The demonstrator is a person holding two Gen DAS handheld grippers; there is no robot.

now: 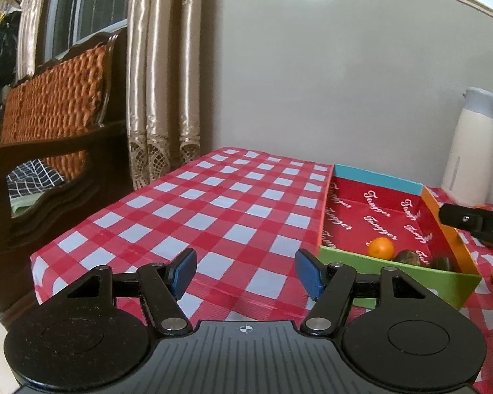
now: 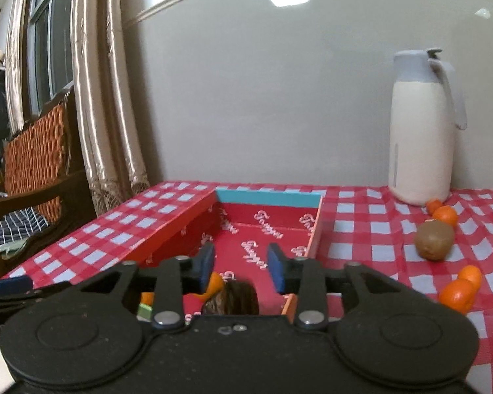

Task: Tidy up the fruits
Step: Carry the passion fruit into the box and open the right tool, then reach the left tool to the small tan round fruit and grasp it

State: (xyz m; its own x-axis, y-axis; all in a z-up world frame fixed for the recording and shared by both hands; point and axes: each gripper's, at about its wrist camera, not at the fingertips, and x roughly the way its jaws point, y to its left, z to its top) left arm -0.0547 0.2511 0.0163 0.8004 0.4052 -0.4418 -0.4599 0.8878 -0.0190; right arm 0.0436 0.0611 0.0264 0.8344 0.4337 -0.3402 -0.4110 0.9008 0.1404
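Shallow red cardboard box with blue, green and orange rim [image 2: 266, 198] on the red-checked table [image 1: 213, 203]; one orange mandarin [image 1: 381, 248] and two brown kiwis [image 1: 407, 257] lie at its near end. Loose on the table: brown kiwi [image 2: 434, 239], mandarins [image 2: 458, 294].

Right claw [image 2: 240, 267] apart, empty, over the box. Left claw [image 1: 245, 272] apart, empty, beside it.

Judged next: swing right to the loose kiwi, straddle its middle, close gently; round fruit rolls.
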